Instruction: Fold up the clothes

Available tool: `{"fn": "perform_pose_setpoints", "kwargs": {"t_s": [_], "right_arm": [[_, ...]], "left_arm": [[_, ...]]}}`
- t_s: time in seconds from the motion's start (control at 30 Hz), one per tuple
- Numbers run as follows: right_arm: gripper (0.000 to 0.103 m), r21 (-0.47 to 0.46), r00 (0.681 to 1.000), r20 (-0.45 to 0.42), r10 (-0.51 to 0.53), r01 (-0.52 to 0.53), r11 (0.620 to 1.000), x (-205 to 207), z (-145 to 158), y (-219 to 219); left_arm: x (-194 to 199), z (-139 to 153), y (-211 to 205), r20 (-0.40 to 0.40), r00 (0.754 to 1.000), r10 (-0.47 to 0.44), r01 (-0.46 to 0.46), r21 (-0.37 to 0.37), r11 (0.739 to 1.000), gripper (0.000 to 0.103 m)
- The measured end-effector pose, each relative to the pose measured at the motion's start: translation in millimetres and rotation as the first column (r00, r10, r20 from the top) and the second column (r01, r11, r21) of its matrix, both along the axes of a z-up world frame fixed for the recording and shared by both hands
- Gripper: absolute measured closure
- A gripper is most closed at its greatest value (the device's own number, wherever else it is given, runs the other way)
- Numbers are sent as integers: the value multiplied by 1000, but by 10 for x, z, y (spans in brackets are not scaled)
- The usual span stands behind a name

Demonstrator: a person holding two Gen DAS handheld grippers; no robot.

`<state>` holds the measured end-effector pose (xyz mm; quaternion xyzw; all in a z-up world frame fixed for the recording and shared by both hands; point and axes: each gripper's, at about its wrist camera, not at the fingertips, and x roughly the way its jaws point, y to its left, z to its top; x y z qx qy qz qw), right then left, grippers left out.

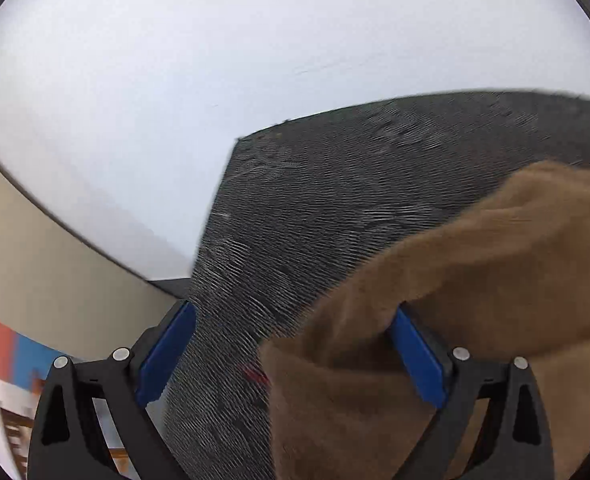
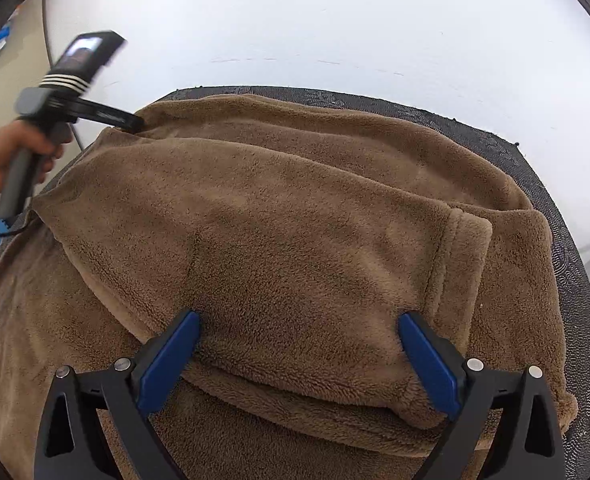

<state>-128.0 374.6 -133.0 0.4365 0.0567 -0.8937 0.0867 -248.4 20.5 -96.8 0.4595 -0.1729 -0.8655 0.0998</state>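
Right wrist view: the right gripper [image 2: 299, 344] has its blue fingers [image 2: 167, 360] spread wide, straddling a folded brown fleece garment [image 2: 295, 232] without pinching it; both tips press into the pile at the lower centre of the frame. The garment fills the middle of the frame, its long axis running left to right, with a ribbed cuff or hem [image 2: 461, 264] at the right and a folded-over upper layer whose edge slants from the left down toward the fingers. It lies on a dark patterned mat [image 2: 567, 264], which shows as a rim along the top and right, on a white table [image 2: 335, 20]. At the upper left a hand [image 2: 11, 156] holds the left gripper [image 2: 133, 122], whose tip meets the garment's far left edge. Left wrist view: the left gripper [image 1: 295, 344] is likewise wide open, its right finger [image 1: 417, 360] against a raised fold of the fleece [image 1: 475, 280] at lower right, its left finger [image 1: 167, 352] over the mat [image 1: 335, 200]; beyond the table edge at lower left, a blurred floor [image 1: 35, 248]
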Motion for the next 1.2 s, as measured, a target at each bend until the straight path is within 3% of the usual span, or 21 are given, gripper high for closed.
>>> {"fn": "perform_pose_setpoints", "kwargs": {"t_s": [0.13, 0.3, 0.43, 0.53, 0.6, 0.67, 0.83, 0.9, 0.97, 1.07, 1.2], "right_arm": [[2, 0, 1000, -1, 2, -2, 1000, 9, 0, 4], [2, -2, 1000, -1, 4, -4, 1000, 7, -1, 20], [2, -74, 1000, 1, 11, -11, 997, 6, 83, 128], [2, -141, 1000, -17, -25, 22, 990, -114, 367, 309], [2, -187, 998, -47, -50, 40, 981, -306, 604, 456], [2, -217, 994, -48, -96, 84, 973, -617, 723, 580], [1, -301, 979, 90, -184, 203, 932, -1383, 531, 696], [1, -335, 972, 164, -167, 214, 918, -1626, 350, 696], [1, -269, 967, 166, -194, 234, 934, -1763, 241, 702], [1, -157, 948, 169, -269, 295, 943, -1928, 72, 787], [1, -132, 936, 166, -310, 332, 934, -2067, -72, 931]], "left_arm": [[-124, -109, -161, -3, 999, 51, -51, 41, 998, 3], [-164, -94, -135, 11, 999, 40, -40, 23, 999, 2], [-52, 92, -8, -2, 999, -33, 33, 44, 998, 2], [25, 300, 140, -24, 994, -108, 109, 110, 988, 2], [35, 422, 258, -27, 986, -163, 166, 183, 969, 2], [34, 442, 433, 5, 970, -243, 232, 280, 932, 2], [-126, 250, 755, 111, 936, -335, 239, 499, 833, 2], [-240, 143, 778, 142, 941, -307, 198, 505, 840, 2], [-327, 44, 792, 167, 946, -278, 165, 490, 856, 2], [-503, -127, 758, 191, 959, -209, 115, 411, 904, 1], [-579, -203, 744, 178, 962, -209, 119, 418, 901, 0]]}}
